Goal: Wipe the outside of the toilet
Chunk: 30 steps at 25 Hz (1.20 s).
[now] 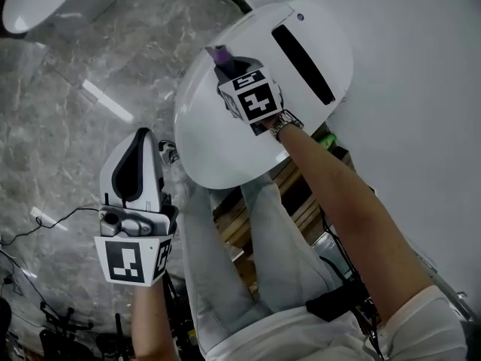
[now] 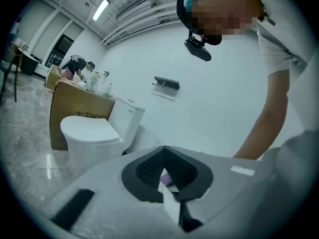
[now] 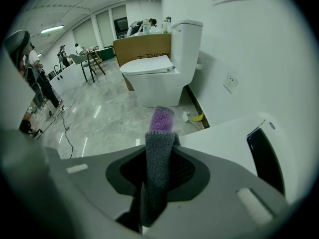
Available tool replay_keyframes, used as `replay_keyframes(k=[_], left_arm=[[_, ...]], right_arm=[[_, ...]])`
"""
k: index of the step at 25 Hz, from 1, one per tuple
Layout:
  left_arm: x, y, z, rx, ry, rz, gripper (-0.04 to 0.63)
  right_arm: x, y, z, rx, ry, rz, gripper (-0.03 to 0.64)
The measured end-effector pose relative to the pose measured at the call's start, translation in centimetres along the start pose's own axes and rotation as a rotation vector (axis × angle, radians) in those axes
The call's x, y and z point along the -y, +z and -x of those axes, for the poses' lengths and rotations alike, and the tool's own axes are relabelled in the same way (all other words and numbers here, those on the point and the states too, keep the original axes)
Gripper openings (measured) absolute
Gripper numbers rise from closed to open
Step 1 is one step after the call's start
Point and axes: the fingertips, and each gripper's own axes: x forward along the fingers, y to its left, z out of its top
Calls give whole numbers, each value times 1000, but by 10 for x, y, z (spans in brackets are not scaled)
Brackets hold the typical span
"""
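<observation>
In the head view the toilet stands against the wall, its white closed lid (image 1: 218, 138) below the tank top (image 1: 316, 28) with a black slot. My right gripper (image 1: 227, 65) is over the lid's far end, shut on a grey and purple cloth (image 1: 220, 53). The right gripper view shows that cloth (image 3: 160, 148) sticking up between the jaws, with the tank top (image 3: 234, 138) at the right. My left gripper (image 1: 139, 147) hangs over the floor left of the toilet, apart from it. Its jaws (image 2: 167, 177) look shut, with only a slit between them.
A second white toilet (image 3: 159, 73) stands along the same wall, with a cardboard box (image 2: 75, 111) behind it. Cables (image 1: 45, 218) trail over the marble floor. A wooden pallet (image 1: 301, 198) sits under the toilet. People and tables (image 3: 89, 59) are far back.
</observation>
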Motion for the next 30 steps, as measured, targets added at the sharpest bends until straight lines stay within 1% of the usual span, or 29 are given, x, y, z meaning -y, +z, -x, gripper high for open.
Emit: replay_keyframes(k=[4,10,14,17,20,22,24,27,30], left_arm=[[-5,-2,16,3,12,10,5],[-18,1,33,18,34,19,5],[-31,0,44,24,68,19,5],[-40,-2,50,26,102,17,5],[-42,-6,54,19,120,19,5],[-39,-8,55,11,117,16,5],[-30,-11,52,2,100,10,5],[-11,-17,43,-15,55,-2,5],[15,-24,30,-30,10,-7,5]], right_arm=[[-42,-7,-2,-16,43,51,89],[-88,-19,-3,-33,87,97,89],[-127,-32,-3,-47,153,161,89],[-166,-44,-4,-64,222,237,89],[-199,-60,-4,-84,239,335,90],[-215,-69,-4,-92,239,378,91],[-227,-76,-1,-90,259,399,91],[-244,-91,7,-96,323,413,91],[-265,-119,19,-132,403,447,91]])
